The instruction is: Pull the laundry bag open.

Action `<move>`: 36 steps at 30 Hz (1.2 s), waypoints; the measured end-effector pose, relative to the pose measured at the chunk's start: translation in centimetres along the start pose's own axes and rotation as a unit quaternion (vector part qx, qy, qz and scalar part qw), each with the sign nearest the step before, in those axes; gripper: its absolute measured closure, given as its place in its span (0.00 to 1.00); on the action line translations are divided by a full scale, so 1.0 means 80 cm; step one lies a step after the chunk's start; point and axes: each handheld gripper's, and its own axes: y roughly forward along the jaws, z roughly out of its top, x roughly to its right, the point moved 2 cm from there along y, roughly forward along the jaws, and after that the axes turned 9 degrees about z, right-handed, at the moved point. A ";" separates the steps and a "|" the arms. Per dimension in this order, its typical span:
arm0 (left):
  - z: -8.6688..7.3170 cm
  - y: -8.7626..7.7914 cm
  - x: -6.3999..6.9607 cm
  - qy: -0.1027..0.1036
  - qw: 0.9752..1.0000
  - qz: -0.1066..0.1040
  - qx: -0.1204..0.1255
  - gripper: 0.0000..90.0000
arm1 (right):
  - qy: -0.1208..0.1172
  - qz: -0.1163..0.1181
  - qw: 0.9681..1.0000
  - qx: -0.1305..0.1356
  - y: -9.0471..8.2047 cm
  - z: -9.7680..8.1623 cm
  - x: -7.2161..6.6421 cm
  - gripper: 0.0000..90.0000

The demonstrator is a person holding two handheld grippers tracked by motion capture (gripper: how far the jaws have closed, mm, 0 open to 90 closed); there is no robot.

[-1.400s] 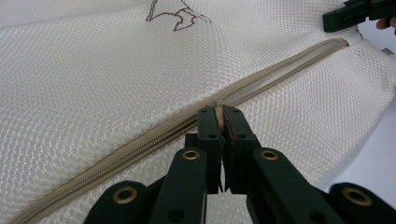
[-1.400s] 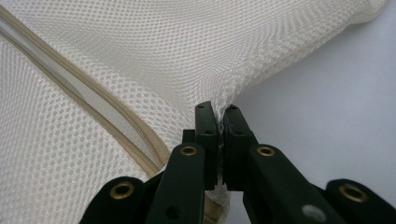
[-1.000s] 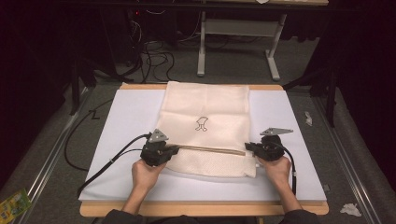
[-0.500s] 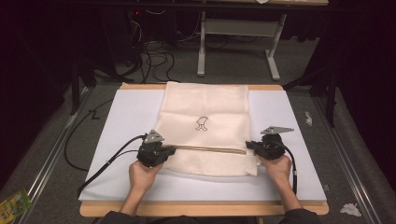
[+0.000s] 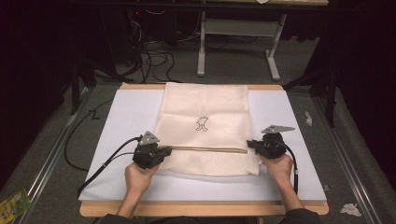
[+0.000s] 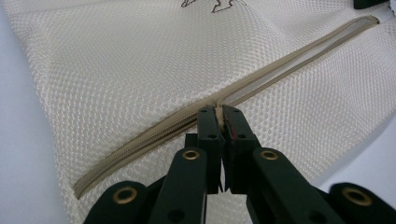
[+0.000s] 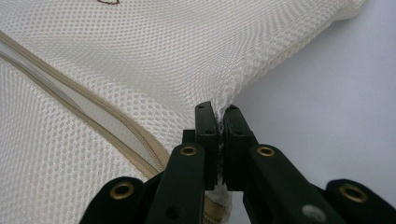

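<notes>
A: Item one, left claw (image 6: 220,113): clamped on the zipper pull (image 6: 218,112) of the mesh bag (image 5: 205,107), mid-bench.
B: Right claw (image 7: 220,112)?
A: Pinching the bag's edge at 3 o'clock. It should hold taut while the left draws along the zipper (image 6: 299,60), level, no lifting.

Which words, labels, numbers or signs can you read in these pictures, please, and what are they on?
No readable text anywhere.
Mesh bag: a small dark printed figure, a drawing, not letters.
Green packet on the floor at lower left: its print is too small and blurred to read.
</notes>
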 end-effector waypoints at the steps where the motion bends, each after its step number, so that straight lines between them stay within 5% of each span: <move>1: -0.001 -0.001 -0.002 -0.003 1.000 -0.002 0.001 0.97 | -0.002 -0.001 1.000 0.000 0.000 0.000 0.000 0.98; 25: -0.013 -0.017 -0.026 -0.030 0.999 0.029 0.003 0.97 | 0.002 -0.012 1.000 -0.003 -0.002 -0.008 0.010 0.98; 36: -0.016 -0.018 -0.031 -0.036 0.999 0.028 0.002 0.97 | 0.000 -0.012 1.000 -0.001 -0.002 -0.008 0.011 0.98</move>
